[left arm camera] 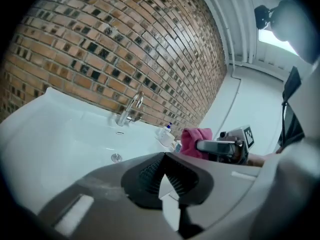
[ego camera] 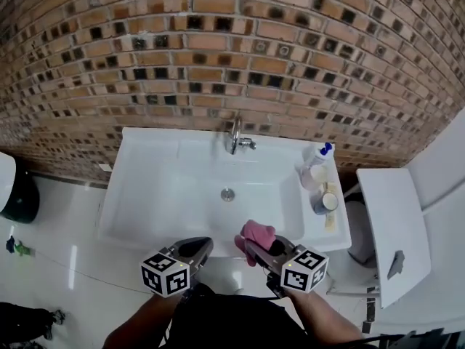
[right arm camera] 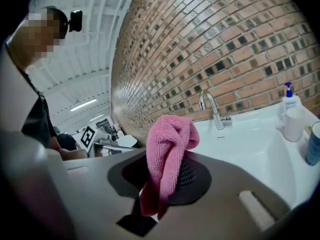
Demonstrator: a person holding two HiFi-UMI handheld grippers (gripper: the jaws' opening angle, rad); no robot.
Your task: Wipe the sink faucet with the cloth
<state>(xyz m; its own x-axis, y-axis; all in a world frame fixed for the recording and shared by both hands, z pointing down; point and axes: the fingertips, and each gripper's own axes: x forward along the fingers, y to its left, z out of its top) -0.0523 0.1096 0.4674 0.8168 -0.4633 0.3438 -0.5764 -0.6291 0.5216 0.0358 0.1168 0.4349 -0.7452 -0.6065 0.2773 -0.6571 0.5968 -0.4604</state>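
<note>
Two grippers at sink (ego camera: 160, 195) front edge, faucet (ego camera: 235, 135) at back: right gripper (ego camera: 251, 244) clamping pink cloth (ego camera: 258, 233), left gripper (ego camera: 205, 243) closed, empty; bottle (ego camera: 317, 155) label unreadable.

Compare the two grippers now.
The right gripper is shut on the pink cloth; the left gripper is shut on nothing. The left gripper angles inward from the left, the right gripper from the right. Both hover at the sink front edge, short of the faucet.

Bright, even light; gripper views bulge fisheye-style, their corners black.
</note>
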